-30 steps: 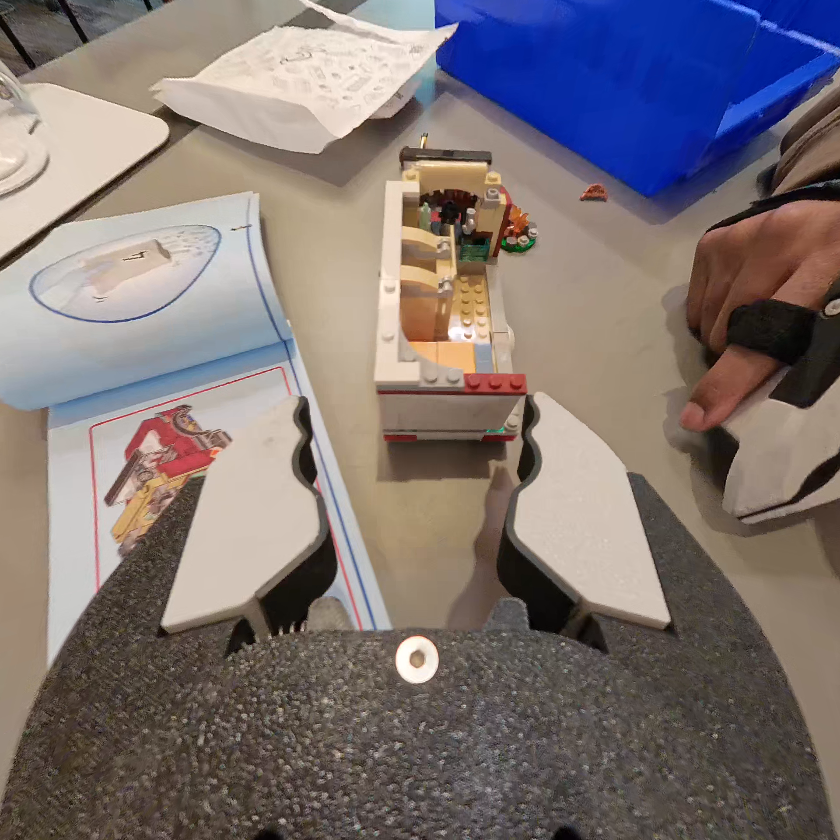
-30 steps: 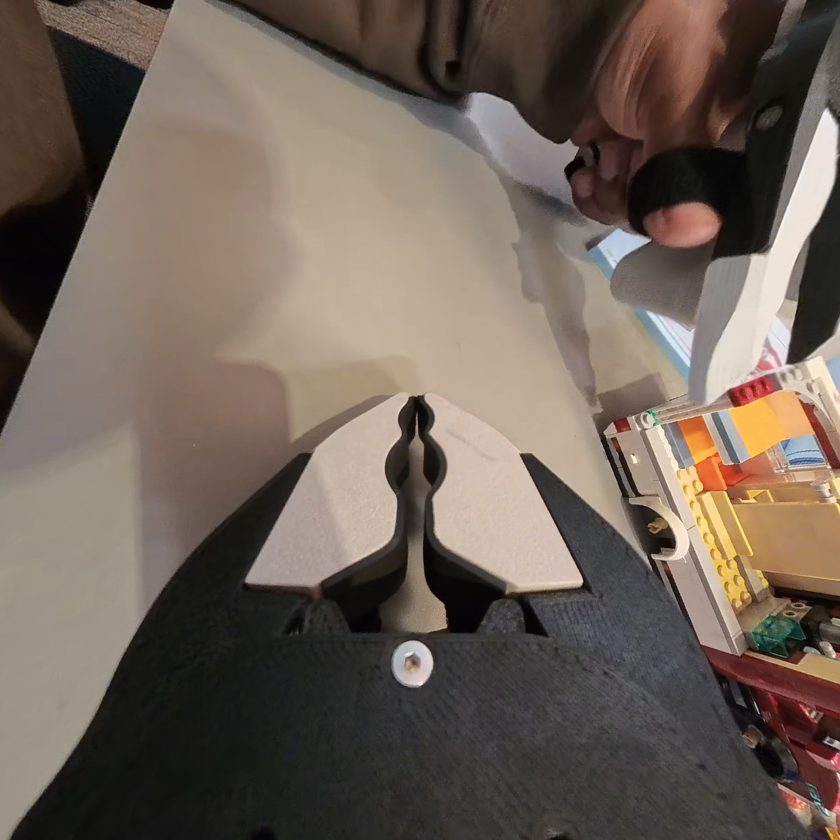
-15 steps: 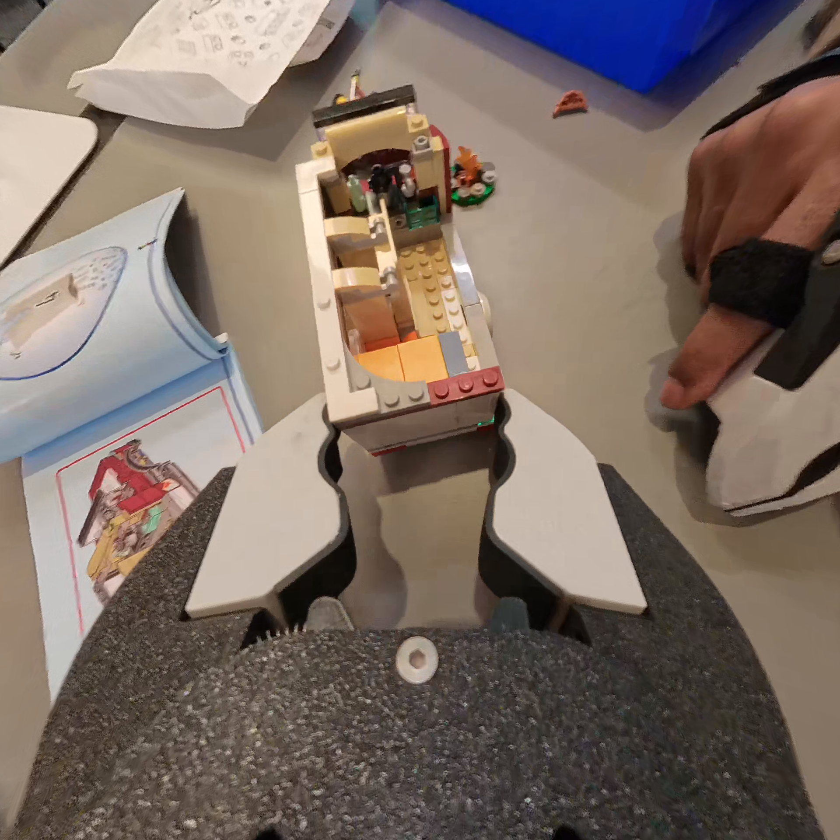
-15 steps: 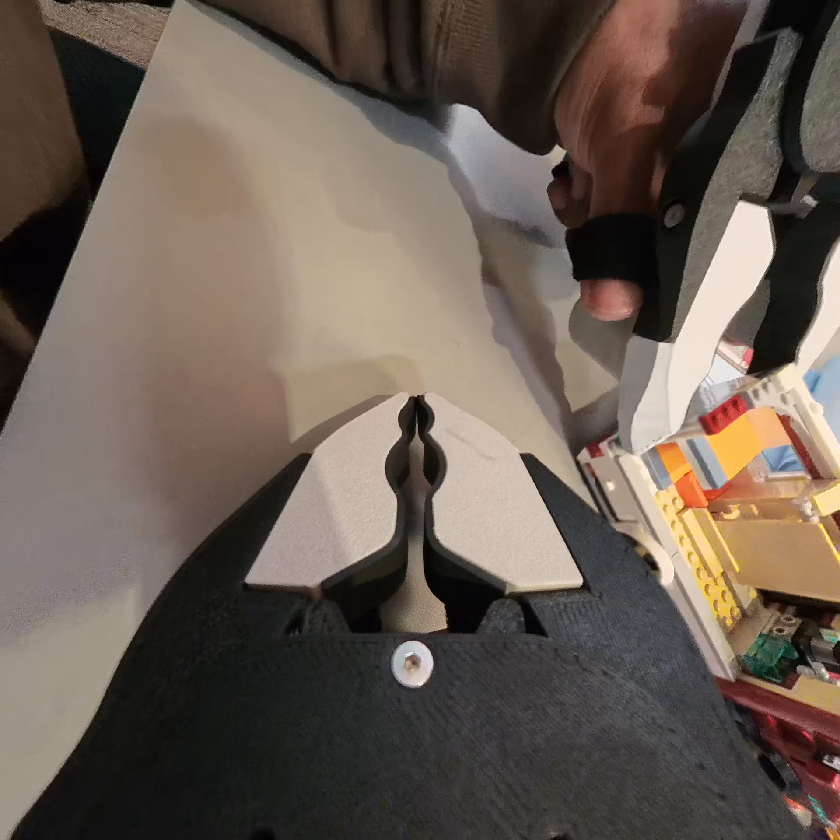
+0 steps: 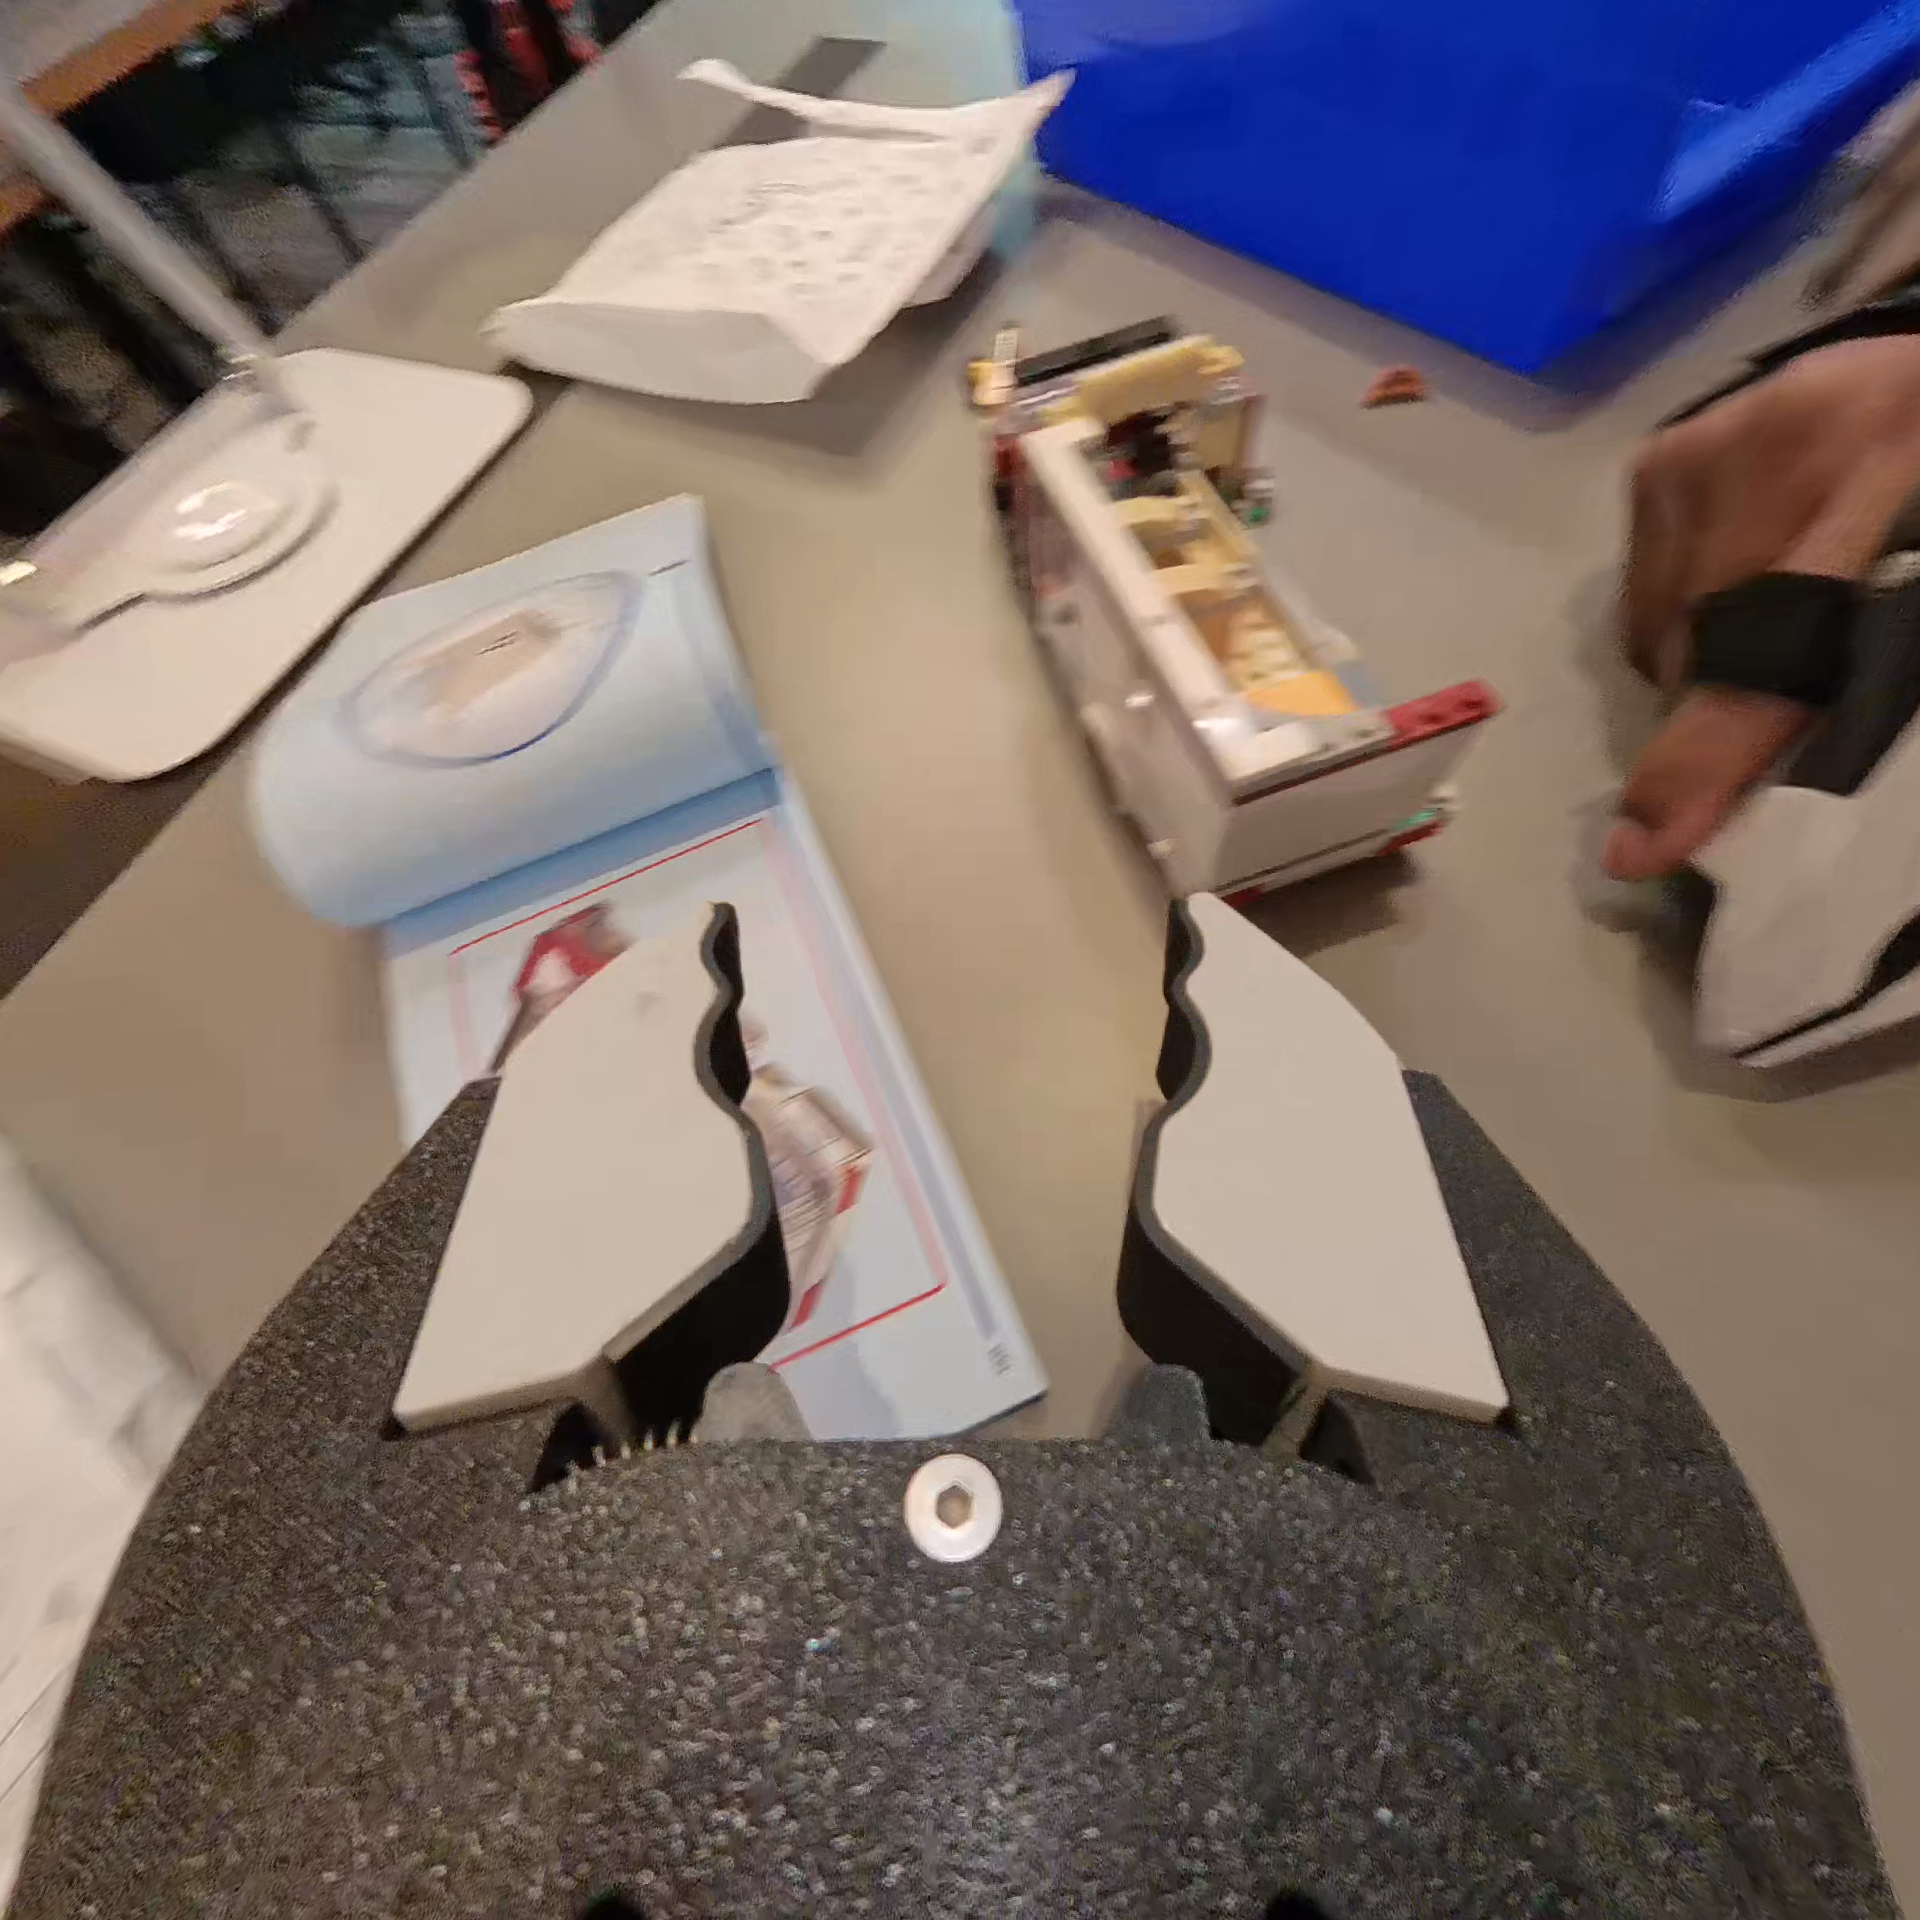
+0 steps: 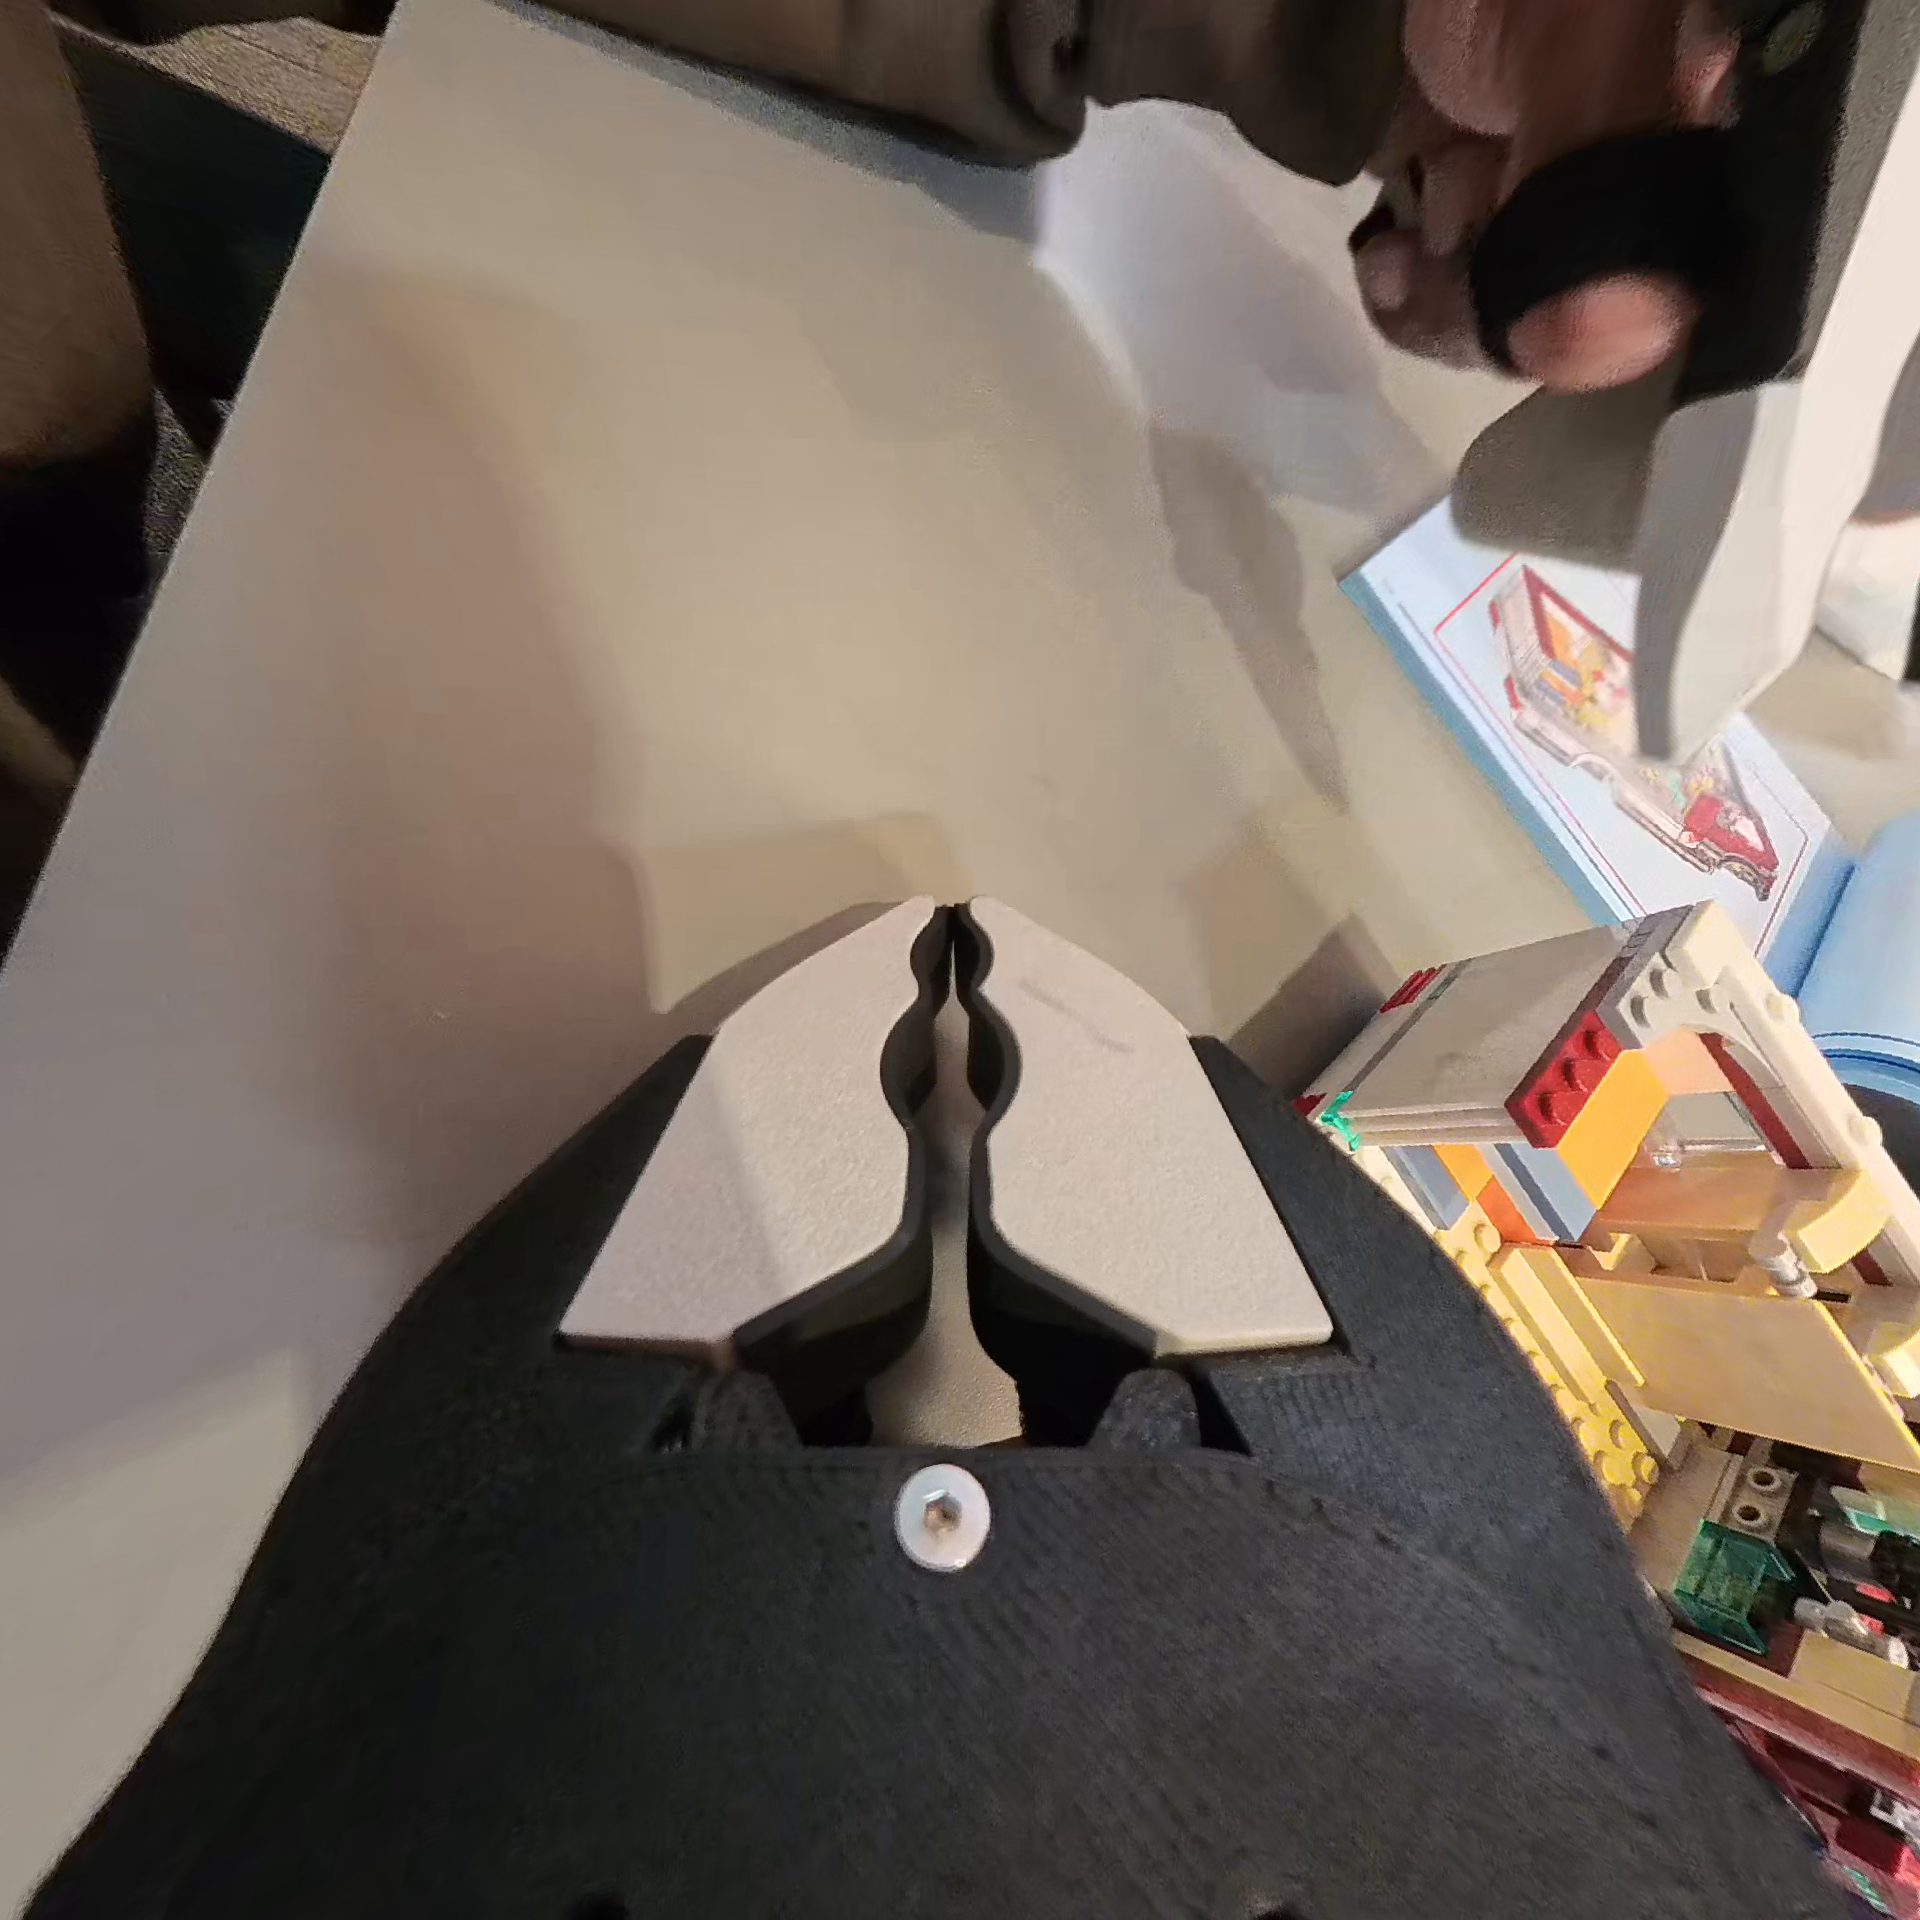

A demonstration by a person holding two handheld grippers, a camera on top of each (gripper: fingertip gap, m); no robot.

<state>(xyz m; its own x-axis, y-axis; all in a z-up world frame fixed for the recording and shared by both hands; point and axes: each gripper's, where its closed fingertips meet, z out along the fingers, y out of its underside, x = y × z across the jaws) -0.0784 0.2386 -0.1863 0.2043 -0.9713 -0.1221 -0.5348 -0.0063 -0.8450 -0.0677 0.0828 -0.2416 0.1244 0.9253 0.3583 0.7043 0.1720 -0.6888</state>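
Left wrist view: the left gripper (image 5: 951,914) is seen with its jaws spread wide and nothing between them, held above the grey table (image 5: 935,675). Its left fingertip lies over an open instruction booklet (image 5: 582,748), while its right fingertip is just short of the near end of a brick-built model (image 5: 1226,665), a long white-walled build with tan and orange parts inside and a red corner, standing on the table apart from both fingers. Behind the model a blue bin (image 5: 1403,156) and a white printed paper bag (image 5: 769,239) are seen; a white tray (image 5: 395,436) lies at the left. Right wrist view: the right gripper (image 6: 954,914) is closed, fingertips meeting on nothing, low over bare table, with the model (image 6: 1558,1091) just beside its right side.
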